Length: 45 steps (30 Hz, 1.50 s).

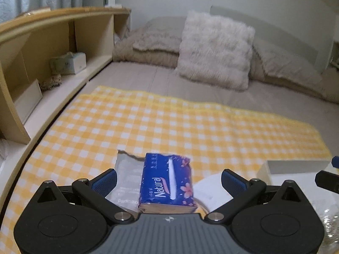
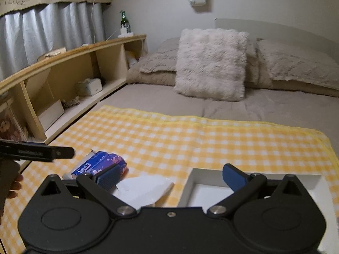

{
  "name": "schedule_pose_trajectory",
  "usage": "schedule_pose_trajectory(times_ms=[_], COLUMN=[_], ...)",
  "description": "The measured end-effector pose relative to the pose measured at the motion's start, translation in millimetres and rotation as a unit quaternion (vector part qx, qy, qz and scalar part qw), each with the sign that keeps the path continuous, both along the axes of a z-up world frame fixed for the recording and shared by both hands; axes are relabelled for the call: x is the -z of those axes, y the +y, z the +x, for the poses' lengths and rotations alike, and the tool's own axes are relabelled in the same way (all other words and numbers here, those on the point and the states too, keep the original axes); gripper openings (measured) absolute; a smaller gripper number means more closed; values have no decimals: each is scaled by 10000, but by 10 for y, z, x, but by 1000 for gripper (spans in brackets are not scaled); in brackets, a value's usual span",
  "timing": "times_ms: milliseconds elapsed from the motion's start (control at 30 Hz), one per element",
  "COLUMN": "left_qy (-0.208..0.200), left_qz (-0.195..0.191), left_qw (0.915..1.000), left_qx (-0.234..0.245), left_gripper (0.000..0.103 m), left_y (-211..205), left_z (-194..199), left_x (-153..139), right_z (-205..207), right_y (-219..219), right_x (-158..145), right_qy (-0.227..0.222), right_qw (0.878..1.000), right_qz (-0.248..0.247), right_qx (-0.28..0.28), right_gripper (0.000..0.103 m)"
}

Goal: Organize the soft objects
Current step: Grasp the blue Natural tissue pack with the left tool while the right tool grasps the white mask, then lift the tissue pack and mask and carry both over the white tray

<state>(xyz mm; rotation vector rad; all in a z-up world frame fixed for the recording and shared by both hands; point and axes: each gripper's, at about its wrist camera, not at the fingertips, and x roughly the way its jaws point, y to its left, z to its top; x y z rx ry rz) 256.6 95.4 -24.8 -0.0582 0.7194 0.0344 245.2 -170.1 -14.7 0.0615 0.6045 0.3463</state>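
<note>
Blue tissue pack: the soft pack (image 1: 167,182) marked "Natural" lay on the yellow checked cloth (image 1: 169,122), resting partly on a clear plastic packet (image 1: 127,175), its long side running away from the left camera, which suited a sideways pinch.
Left gripper: the left gripper (image 1: 169,180) had its jaws spread wide, one blue pad on either side of the pack and neither touching it; it held nothing. I judged it was lined up to close on the pack.
Right gripper: the right gripper (image 2: 170,176) was likewise wide open and empty, hovering between the white folded item and the box, probably waiting its turn.
White folded item: a pale, soft-looking piece (image 2: 146,188) lay just beside the pack; whether cloth or paper I could not tell.
White box: an open shallow box (image 2: 190,182) sat on the cloth to the right, its inside looking bare from what showed; it seemed the likely place for the soft things.
Progress: judged early, since nothing visible was in the box yet.
Handling: the pack would likely dent under the pads, so a grip across its middle seemed wise.
Risk: the plastic packet beneath might drag along if the pads went too low.
Surroundings: a fluffy cushion (image 2: 211,63) leaned at the head of the bed, well apart from the work.
</note>
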Motion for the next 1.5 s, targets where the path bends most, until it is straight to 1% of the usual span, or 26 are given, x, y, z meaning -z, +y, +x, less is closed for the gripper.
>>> schedule_pose_trajectory(times_ms=[133,200,267,333,367,433,500,600,700,767,833,867,900,933,1033,1067,1100,1167,1200,1233,1267,1333,1400,1500], left_qy=[232,320,379,432,467,511,546,648,744,800,862,915,957,998,1103,1153,1204,1323,1384,1412,1411,1402,1428,1486], left_qz=[106,232,404,457,424,283,85,-22,120,223,236,229,238,271,398,414,417,415,417,427,465,431,380,354], left_qw=[9997,9992,9984,9980,9980,9983,9985,9979,9972,9965,9960,9955,9951,9946,9928,9921,9915,9899,9890,9886,9885,9888,9887,9879], left_qx=[31,52,61,75,83,85,44,-3,5,-7,-15,16,50,95,227,261,272,307,302,291,279,275,243,257], left_gripper=[103,103,103,103,103,103,103,103,103,103,103,103,103,103,100,94,88,83,81,73,67,62,57,56], left_y=[6,-8,-43,-54,-55,-44,-13,7,-1,0,18,24,19,7,-26,-34,-37,-33,-30,-26,-26,-31,-23,-27], left_z=[220,314,387,464,504,569,636,729,796,831,861,873,881,886,901,903,905,909,915,913,908,894,892,875], left_x=[211,296,365,417,442,478,517,590,658,698,739,767,786,805,850,871,889,934,952,964,962,946,942,926], right_z=[234,343,444,531,574,644,690,742,800,840,864,880,889,888,868,865,859,847,844,851,866,881,875,848], right_y=[164,266,368,472,528,633,723,861,975,1038,1097,1117,1142,1164,1210,1210,1206,1198,1190,1174,1153,1094,1058,1042], right_x=[145,233,338,441,497,598,696,844,963,1029,1104,1148,1191,1227,1253,1249,1246,1230,1213,1198,1185,1156,1138,1095], right_qy=[109,175,281,451,544,683,815,945,1093,1206,1286,1332,1391,1434,1390,1395,1409,1406,1385,1378,1389,1418,1421,1369], right_qw=[9999,9996,9985,9962,9946,9917,9884,9826,9787,9766,9739,9724,9704,9684,9667,9665,9661,9655,9657,9661,9667,9680,9679,9675], right_qz=[-11,-185,-375,-627,-727,-830,-912,-1068,-1133,-1146,-1238,-1285,-1335,-1382,-1489,-1489,-1476,-1478,-1500,-1507,-1498,-1409,-1391,-1429], right_qx=[-35,-92,-265,-411,-509,-702,-901,-1191,-1317,-1365,-1401,-1419,-1454,-1504,-1547,-1556,-1580,-1616,-1601,-1577,-1544,-1517,-1535,-1572], right_gripper=[103,103,103,102,101,90,89,88,88,86,78,76,71,69,68,67,64,56,44,34,28,18,12,9])
